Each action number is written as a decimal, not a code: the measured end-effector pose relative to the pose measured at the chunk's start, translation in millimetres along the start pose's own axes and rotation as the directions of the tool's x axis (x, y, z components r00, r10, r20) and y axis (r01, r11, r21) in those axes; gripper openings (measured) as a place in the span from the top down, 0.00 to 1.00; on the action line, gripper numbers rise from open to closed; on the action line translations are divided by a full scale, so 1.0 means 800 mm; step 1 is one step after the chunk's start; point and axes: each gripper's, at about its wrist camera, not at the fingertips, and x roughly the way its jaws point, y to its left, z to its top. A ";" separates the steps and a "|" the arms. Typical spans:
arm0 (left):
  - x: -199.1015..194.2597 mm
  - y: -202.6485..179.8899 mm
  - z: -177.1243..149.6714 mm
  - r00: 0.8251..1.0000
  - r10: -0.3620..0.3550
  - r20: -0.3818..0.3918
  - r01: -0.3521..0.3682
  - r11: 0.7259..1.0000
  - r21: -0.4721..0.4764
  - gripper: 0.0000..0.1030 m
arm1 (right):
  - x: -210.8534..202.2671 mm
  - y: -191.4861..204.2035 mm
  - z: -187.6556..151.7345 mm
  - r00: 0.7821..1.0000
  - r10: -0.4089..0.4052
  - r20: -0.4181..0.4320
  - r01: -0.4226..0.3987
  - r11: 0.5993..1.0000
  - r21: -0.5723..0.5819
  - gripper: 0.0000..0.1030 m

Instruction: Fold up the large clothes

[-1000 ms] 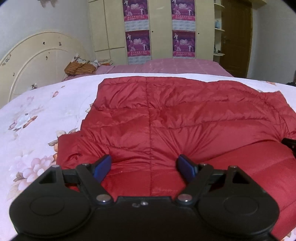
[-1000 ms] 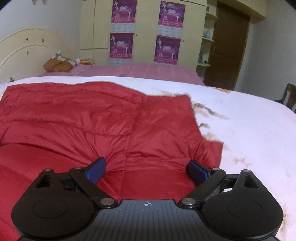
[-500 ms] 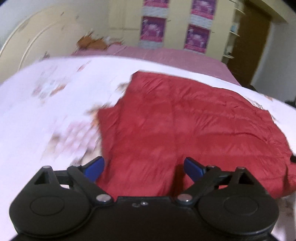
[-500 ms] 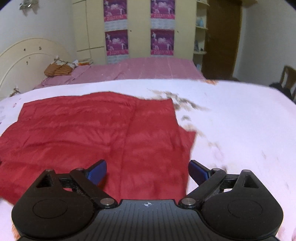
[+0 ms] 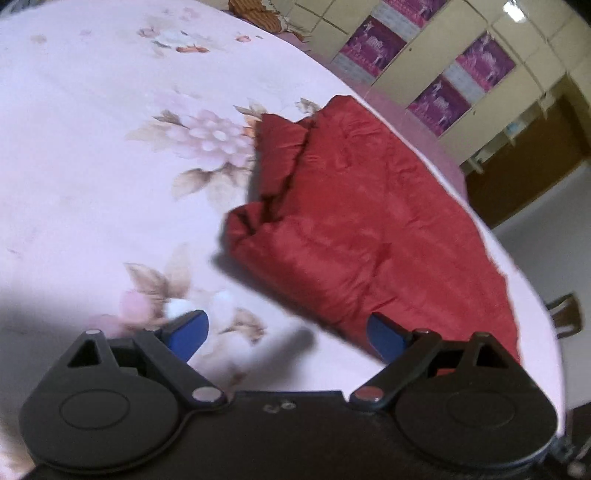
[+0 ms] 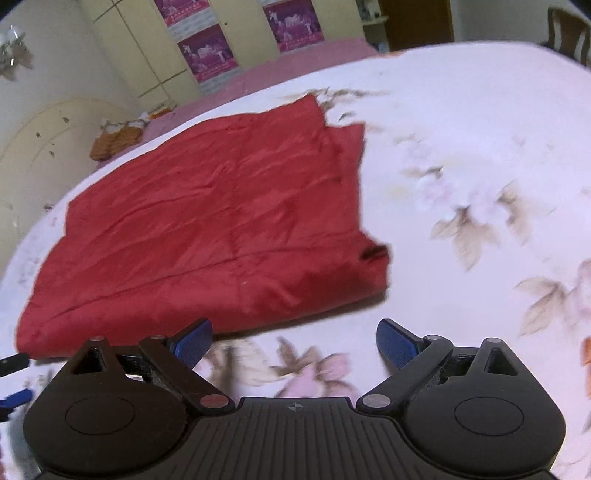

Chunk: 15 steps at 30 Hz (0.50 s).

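A red padded jacket (image 5: 354, 225) lies folded into a flat block on the floral bedspread (image 5: 92, 147). In the left wrist view my left gripper (image 5: 288, 332) is open and empty, held off the jacket's near left corner. In the right wrist view the jacket (image 6: 207, 221) lies ahead and to the left, and my right gripper (image 6: 293, 341) is open and empty, just short of its near edge. The tip of the left gripper (image 6: 13, 376) shows at the left edge of that view.
A cream headboard (image 6: 48, 155) and an orange-brown bundle (image 6: 114, 142) lie at the far side. Cream wardrobes with purple posters (image 5: 443, 70) stand behind. A wooden door (image 5: 524, 155) and a chair (image 6: 567, 31) are at the right.
Both grippers have pulled back off the jacket and tilted. They were over its near edge a second ago and now hover over bare bedspread in front of it.
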 end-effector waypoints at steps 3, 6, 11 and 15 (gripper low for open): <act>0.018 -0.005 0.007 0.999 -0.045 0.008 0.046 0.999 -0.029 0.15 | 0.010 0.006 0.003 0.999 0.032 0.017 -0.032 0.999 0.017 0.08; 0.032 -0.007 0.010 0.997 -0.071 0.028 0.072 0.996 -0.058 0.21 | 0.020 0.005 0.012 0.995 0.083 0.048 -0.088 0.992 0.093 0.08; 0.048 -0.001 0.023 0.993 -0.096 0.071 0.106 0.984 -0.146 0.42 | 0.033 -0.001 0.027 0.988 0.114 0.109 -0.134 0.970 0.203 0.08; 0.056 0.006 0.027 0.991 -0.109 0.073 0.122 0.968 -0.219 0.67 | 0.037 0.004 0.032 0.985 0.125 0.118 -0.148 0.965 0.216 0.52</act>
